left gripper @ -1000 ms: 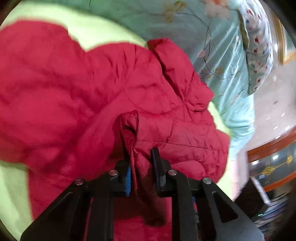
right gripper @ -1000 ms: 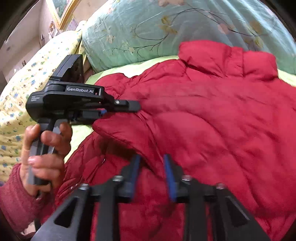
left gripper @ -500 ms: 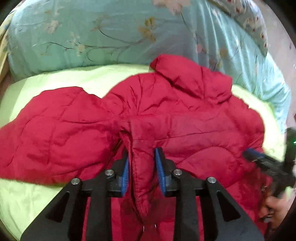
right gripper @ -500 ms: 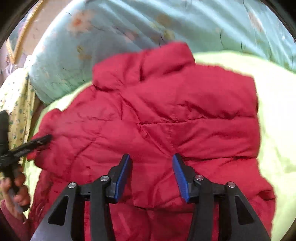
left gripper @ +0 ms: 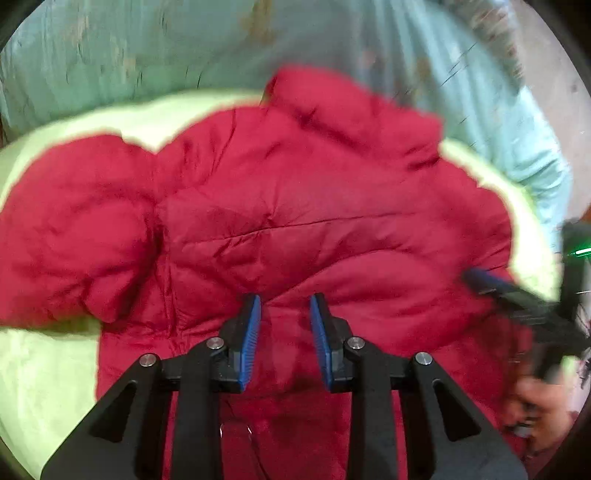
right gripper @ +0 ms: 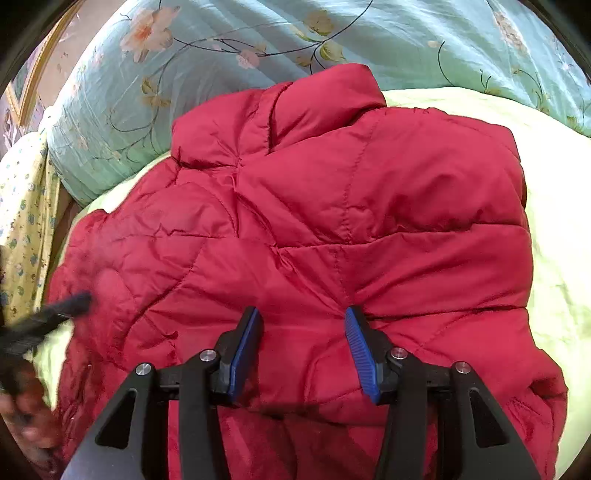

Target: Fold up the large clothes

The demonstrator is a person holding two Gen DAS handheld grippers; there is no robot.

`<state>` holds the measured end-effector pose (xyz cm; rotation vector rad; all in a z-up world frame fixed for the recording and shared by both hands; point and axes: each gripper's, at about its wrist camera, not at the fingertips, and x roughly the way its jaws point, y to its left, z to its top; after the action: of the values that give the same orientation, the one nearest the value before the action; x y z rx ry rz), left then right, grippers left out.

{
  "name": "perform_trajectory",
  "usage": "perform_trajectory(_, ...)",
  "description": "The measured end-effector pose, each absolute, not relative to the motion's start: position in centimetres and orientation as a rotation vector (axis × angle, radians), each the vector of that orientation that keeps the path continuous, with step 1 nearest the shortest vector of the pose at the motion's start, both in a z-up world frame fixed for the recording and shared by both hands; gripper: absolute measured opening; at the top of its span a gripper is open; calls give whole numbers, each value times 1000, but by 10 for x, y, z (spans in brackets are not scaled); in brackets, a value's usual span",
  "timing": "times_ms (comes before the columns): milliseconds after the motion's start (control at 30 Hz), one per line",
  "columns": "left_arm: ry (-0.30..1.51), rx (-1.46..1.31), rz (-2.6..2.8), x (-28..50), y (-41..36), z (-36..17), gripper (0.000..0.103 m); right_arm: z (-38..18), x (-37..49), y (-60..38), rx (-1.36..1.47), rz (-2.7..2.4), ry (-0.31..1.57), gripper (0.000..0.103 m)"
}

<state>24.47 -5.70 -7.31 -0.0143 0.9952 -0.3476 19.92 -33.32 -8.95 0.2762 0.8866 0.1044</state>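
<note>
Since the earlier frames, both grippers have let go of the red quilted jacket (right gripper: pixel 332 229) and their jaws have just been opening: the left gripper (left gripper: pixel 285 325) and right gripper (right gripper: pixel 303 339) now hover with fingers spread, pinching nothing. Lying on the pale green bed sheet (right gripper: pixel 554 206), the jacket points its collar (right gripper: pixel 317 99) toward the floral quilt (right gripper: pixel 221 44), long axis running away from the cameras. Its hem is cut off below, and the left view is blurred.

A pale yellow-green bedsheet (right gripper: pixel 554 229) spreads ahead of the right claw and to its right. Beyond it, at the far side, lies a light teal quilt (right gripper: pixel 221 33) printed with flowers and dark stems. Far left hangs a yellow floral cloth (right gripper: pixel 22 206), with a gilt frame (right gripper: pixel 26 92) above.
</note>
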Motion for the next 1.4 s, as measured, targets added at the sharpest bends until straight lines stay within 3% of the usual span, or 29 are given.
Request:
perform_trajectory(200,992,-45,-336,252,-55,-82,26,-55,190,-325,271,132,805,53)
perform_trajectory(400,990,-56,-357,253,-55,-86,26,-101,217,-315,210,90,931,55)
perform_trajectory(733,1017,-279,-419,240,-5,-74,27,-99,216,-316,220,86,921,55)
perform_trajectory(800,1007,-296,-407,234,4,-69,33,-93,211,-319,251,105,907,55)
perform_trajectory(933,980,-345,-354,224,30,-62,56,-76,194,-323,285,129,870,55)
perform_trajectory(1400,1000,-602,-159,223,142,-87,56,-45,138,-300,282,220,815,55)
